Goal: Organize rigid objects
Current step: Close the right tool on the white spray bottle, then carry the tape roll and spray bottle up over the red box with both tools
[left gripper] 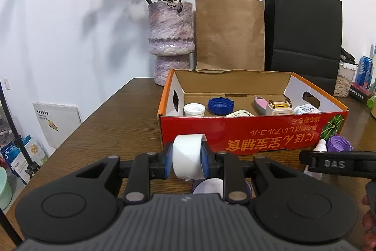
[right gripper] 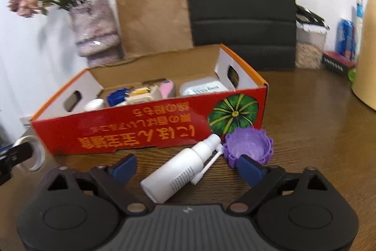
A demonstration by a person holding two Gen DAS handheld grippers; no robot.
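My left gripper [left gripper: 187, 158] is shut on a white tape roll [left gripper: 186, 154], held above the table just in front of the red cardboard box [left gripper: 246, 131]. The box holds a white cap [left gripper: 194, 109], a blue cap [left gripper: 221, 105], a pink-handled item [left gripper: 260, 103] and other small objects. My right gripper [right gripper: 188, 168] is open, its jaws on either side of a white spray bottle [right gripper: 181, 168] lying on the table. A purple ridged cap [right gripper: 248, 145] sits by the bottle, touching the right blue pad. Another purple lid [left gripper: 206, 186] lies under the left gripper.
A purple vase [left gripper: 170, 39] of dried roses, a brown paper bag [left gripper: 229, 34] and a black paper bag [left gripper: 303, 34] stand behind the box. A tan jug [right gripper: 366, 51] and small containers stand at the right. The wooden table's [left gripper: 105, 128] edge runs along the left.
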